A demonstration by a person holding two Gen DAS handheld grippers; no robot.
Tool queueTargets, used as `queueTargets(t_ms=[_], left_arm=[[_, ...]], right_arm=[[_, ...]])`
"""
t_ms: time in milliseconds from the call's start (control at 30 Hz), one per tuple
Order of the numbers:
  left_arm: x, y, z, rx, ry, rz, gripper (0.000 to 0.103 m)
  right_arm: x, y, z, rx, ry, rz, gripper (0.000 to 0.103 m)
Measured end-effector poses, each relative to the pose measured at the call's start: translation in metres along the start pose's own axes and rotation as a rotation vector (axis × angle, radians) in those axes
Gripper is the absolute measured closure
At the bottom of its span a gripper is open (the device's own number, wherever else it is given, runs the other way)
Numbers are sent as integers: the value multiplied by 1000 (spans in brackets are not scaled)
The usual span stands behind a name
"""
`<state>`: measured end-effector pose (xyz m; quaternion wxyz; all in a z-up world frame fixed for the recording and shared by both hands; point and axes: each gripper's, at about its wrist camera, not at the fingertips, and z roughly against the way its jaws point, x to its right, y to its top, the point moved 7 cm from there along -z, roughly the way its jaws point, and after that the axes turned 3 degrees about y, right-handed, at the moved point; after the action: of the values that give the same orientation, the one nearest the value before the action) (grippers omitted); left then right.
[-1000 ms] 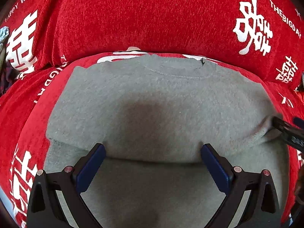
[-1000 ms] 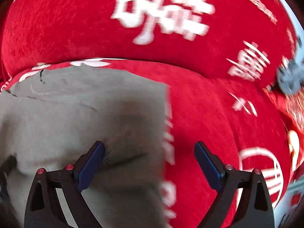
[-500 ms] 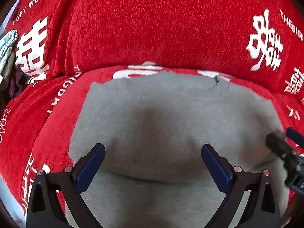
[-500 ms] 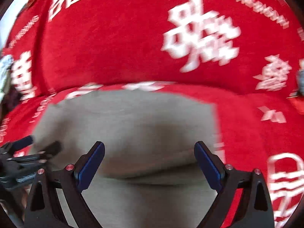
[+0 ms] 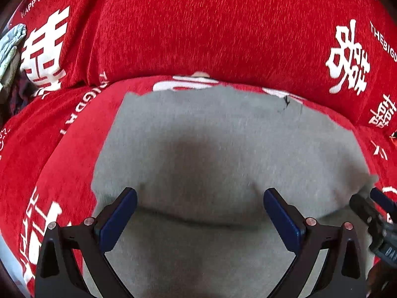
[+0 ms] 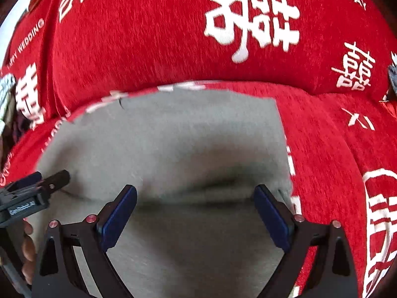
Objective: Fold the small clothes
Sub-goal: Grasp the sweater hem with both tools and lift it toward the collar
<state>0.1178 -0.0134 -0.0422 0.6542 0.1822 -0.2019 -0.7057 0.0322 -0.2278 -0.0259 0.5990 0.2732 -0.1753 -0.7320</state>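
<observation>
Garment: grey top [image 5: 223,154], lying flat on a red sofa seat [image 5: 57,164] in front of the backrest [image 5: 211,29] — spread out, presumably so a fold can be laid squarely.
Fold line: soft crease [image 5: 198,219] running across, just past the fingertips in both views; judged to be the lower part already doubled up over the body, though which layer sits on top cannot be told for certain.
Left hand-held gripper [image 5: 199,213]: jaws spread wide, nothing between them, poised over the near half of the cloth; whether touching the fabric cannot be told.
Right hand-held gripper [image 6: 196,208]: likewise wide apart and holding nothing, placed over the right side near the straight right edge [image 6: 282,144] — likely positioned to press or take the next hem.
Spacing: each tool seen at the margin of the other's view, side by side across the width, probably so both ends of a fold move together.
Look: matte, fleecy knit, uniform grey, small dark mark [image 5: 286,101] near the far edge; edges slightly blurred.
Shadow: dark patch at centre, cast from above.
Progress: partly folded, judging by the crease; not yet compact.
</observation>
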Motion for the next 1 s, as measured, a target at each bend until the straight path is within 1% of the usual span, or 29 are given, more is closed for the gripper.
queueTargets(t_ms=[33, 67, 100, 200, 233, 267, 300, 333, 400, 500, 533, 667, 733, 867, 933, 1000], left_arm=[[0, 0, -3, -13, 4, -2, 1], [-1, -4, -9, -43, 25, -2, 1], [-2, -9, -11, -58, 31, -4, 1], [-1, -38, -7, -74, 14, -26, 1], [-1, -51, -3, -68, 17, -47, 1], [0, -63, 7, -22, 27, -78, 1], [-1, -73, 15, -4, 37, -98, 1], [-1, -85, 24, 2, 36, -105, 1], [-1, -110, 41, -10, -2, -112, 1], [-5, -139, 59, -6, -18, -119, 1], [-7, -148, 62, -21, -23, -129, 1], [-16, -175, 75, -7, -28, -149, 1], [-21, -182, 78, -3, -36, -156, 1], [-23, -193, 86, -14, -50, -185, 1], [-19, -198, 93, -14, -83, -203, 1], [-6, -203, 98, 5, -82, -257, 1]], right_arm=[[-6, 1, -2, -8, -9, 17, 7], [-11, -1, -8, -30, -18, 33, 7], [-16, -7, -11, -59, -23, 48, 7], [-28, -38, -13, -108, -18, 88, 7], [-29, -50, -10, -106, -31, 109, 7], [-32, -58, -3, -67, -55, 141, 6], [-35, -69, 6, -45, -60, 162, 6], [-37, -81, 15, -36, -52, 166, 6], [-36, -99, 30, -18, -43, 166, 6], [-33, -130, 51, -18, -48, 201, 4], [-33, -136, 55, -23, -49, 203, 3], [-28, -172, 74, -59, -55, 228, 1], [-26, -181, 77, -82, -62, 246, 1], [-25, -192, 85, -159, -92, 267, 1], [-36, -190, 95, -127, -62, 279, 1], [-56, -186, 100, -69, -2, 325, 1]])
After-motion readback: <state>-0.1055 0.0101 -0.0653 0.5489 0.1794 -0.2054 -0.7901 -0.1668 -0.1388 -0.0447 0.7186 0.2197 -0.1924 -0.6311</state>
